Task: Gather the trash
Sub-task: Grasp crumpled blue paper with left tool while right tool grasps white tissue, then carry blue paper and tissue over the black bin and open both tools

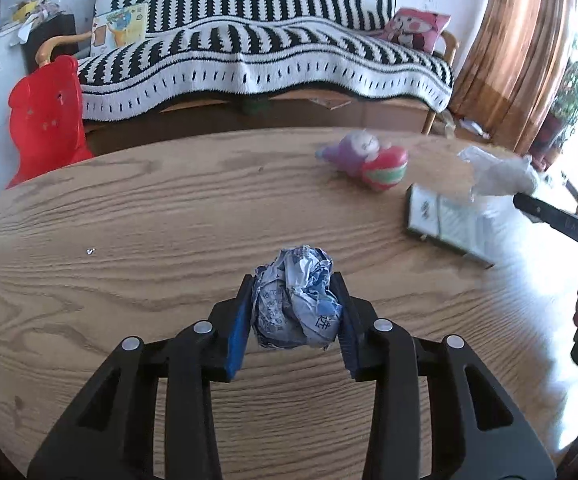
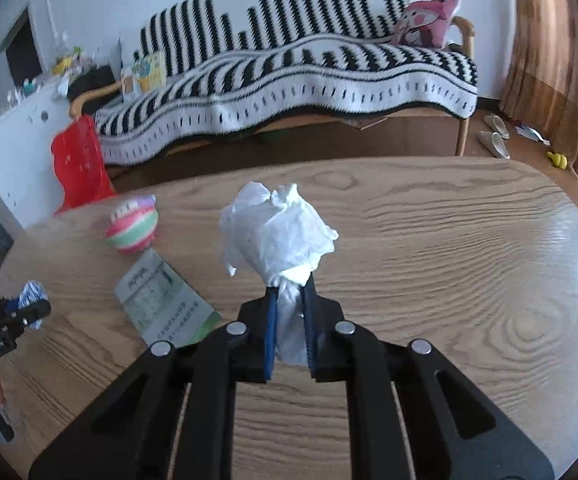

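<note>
My left gripper [image 1: 295,284] is shut on a crumpled ball of blue-printed paper [image 1: 295,304] and holds it just above the wooden table [image 1: 129,220]. My right gripper [image 2: 291,286] is shut on a crumpled white tissue [image 2: 275,230], which bulges out above its fingertips. In the left wrist view the tissue [image 1: 497,172] and the right gripper [image 1: 523,198] show at the far right, over the table's edge. In the right wrist view the left gripper [image 2: 35,310] with the paper ball [image 2: 31,294] shows at the far left.
A purple plush toy with a pink and green striped ball [image 1: 369,160] lies on the table. A flat printed calendar card [image 2: 161,300] lies beside it. Behind the table stand a sofa with a striped blanket [image 1: 249,48], a red plastic chair [image 1: 47,116] and a brown curtain [image 1: 525,40].
</note>
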Available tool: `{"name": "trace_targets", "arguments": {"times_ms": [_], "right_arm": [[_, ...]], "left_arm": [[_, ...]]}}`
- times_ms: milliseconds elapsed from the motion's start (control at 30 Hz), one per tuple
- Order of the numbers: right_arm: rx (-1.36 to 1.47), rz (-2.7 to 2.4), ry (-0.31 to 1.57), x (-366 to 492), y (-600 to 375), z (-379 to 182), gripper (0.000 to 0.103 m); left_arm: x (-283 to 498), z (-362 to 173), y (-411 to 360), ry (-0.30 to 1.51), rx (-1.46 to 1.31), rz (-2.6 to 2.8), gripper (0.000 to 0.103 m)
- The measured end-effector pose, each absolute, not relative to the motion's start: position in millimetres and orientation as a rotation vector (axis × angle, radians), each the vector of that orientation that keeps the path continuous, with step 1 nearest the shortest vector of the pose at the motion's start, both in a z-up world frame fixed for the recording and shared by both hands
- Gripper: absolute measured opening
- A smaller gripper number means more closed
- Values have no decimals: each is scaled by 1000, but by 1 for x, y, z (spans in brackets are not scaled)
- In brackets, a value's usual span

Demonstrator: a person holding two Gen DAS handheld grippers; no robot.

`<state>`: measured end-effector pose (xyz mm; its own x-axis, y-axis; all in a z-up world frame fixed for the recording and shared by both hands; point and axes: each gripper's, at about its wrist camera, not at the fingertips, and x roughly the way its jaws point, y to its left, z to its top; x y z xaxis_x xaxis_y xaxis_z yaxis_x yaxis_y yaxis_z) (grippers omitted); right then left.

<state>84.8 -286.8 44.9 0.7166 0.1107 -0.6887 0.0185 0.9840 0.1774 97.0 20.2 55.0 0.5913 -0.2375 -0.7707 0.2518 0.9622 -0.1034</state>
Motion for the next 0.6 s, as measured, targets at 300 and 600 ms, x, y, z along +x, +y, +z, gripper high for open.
{"name": "trace_targets", "arguments": {"times_ms": [300,600], "right_arm": [[246,53,796,65,-302,51,12],[297,78,782,36,-296,66,12]], "left_arm": [[83,70,4,860,18,-310,37],[59,96,-19,810,-16,-364,37]]}}
